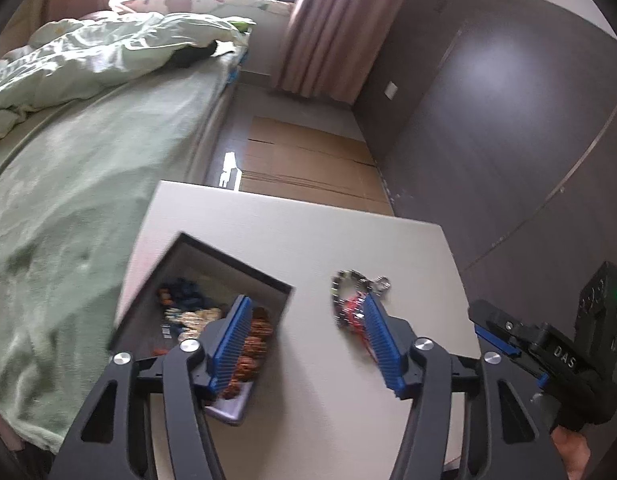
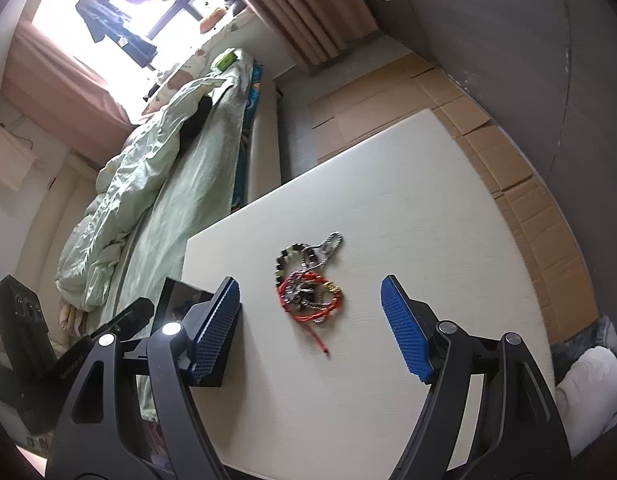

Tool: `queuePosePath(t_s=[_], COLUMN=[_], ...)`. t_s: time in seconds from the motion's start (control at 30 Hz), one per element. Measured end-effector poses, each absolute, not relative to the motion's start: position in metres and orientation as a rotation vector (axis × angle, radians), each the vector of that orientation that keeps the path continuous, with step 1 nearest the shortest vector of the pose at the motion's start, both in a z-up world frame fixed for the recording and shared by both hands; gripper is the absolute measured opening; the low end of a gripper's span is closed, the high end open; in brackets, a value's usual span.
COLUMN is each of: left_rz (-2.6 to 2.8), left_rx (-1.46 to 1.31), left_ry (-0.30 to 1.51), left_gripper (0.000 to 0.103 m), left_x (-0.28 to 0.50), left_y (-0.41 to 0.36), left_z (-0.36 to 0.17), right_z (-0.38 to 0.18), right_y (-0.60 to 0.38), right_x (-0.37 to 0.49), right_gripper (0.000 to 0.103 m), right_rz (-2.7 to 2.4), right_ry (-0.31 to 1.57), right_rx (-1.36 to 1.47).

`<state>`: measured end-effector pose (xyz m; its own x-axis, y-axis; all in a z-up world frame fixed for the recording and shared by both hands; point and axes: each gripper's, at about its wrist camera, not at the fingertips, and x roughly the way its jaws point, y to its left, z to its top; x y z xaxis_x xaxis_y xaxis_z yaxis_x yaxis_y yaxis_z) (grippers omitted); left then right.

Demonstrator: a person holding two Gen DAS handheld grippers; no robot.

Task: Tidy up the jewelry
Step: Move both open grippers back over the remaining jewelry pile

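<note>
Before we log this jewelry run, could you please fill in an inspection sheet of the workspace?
Surface: pale table, mostly bare.
Job's things: dark open box on the table's left, already holding several pieces; tangled jewelry pile (ball chain, red cord, beads) loose on the table beside it.
Clutter: nothing seen on the table.
Grippers: left gripper open, above the table; right gripper open, framing the pile.
Cables: nothing seen.
Surroundings: bed with green bedding, flattened cardboard on the floor, curtains.
</note>
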<state>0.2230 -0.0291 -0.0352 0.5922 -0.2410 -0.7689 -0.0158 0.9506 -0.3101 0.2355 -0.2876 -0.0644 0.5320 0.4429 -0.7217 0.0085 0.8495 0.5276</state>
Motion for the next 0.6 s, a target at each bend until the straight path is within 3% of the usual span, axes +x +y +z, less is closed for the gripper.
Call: queuePosePath(t_s=[0.17,0.6], left_rz=[-0.194,-0.243], left_rx=[-0.319,-0.374], left_ry=[0.996,1.156], left_gripper=[0.038,0.034], left_x=[0.234,0.256], left_y=[-0.052,-0.089], left_z=[-0.053,-0.103], right_z=[-0.066,-0.062], right_y=[-0.298,-0.317], right_x=[0.237,0.236], right_gripper=[0.074,0.074], right_rz=[0.274,0.27], right_ry=[0.991,0.962], right_rx=[0.538,0.58])
